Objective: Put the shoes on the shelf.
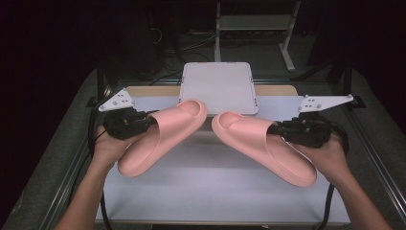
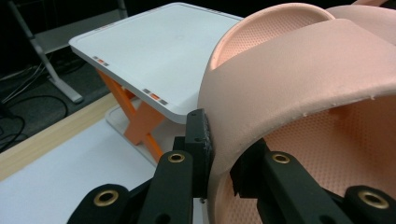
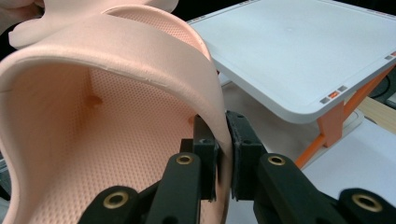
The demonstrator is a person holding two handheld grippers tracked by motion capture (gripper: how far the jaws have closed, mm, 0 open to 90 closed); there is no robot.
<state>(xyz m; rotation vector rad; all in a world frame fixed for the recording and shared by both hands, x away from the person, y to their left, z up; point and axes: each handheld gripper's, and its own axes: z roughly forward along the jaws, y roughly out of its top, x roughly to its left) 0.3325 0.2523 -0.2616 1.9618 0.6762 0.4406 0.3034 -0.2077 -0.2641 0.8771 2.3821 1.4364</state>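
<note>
two pink slippers, two grippers, one white tray on its orange stand, one white surface under it all.

my left gripper [image 1: 143,122] has its jaws clamped on the strap edge of the left slipper [image 1: 160,136]; in the left gripper view one pad sits outside the strap and the other inside, with the foam pinched between. my right gripper [image 1: 280,129] has its jaws clamped the same way on the strap edge of the right slipper [image 1: 263,143], the thin foam wall squeezed flat between the pads in the right gripper view.

taking the white tray [image 1: 218,86] as the mark: both slippers hang in front of it, above the surface [image 1: 215,191], the left one to its left front, the right one to its right front. their toes point in toward the tray's near edge, and a gap stays open between the two toes. the heels angle out and back toward my hands.

the tray's top is bare and flat, with a low raised rim. its orange stand [image 2: 140,123] shows beneath the near corner. the surface in front of the tray, between my forearms, lies open.
</note>
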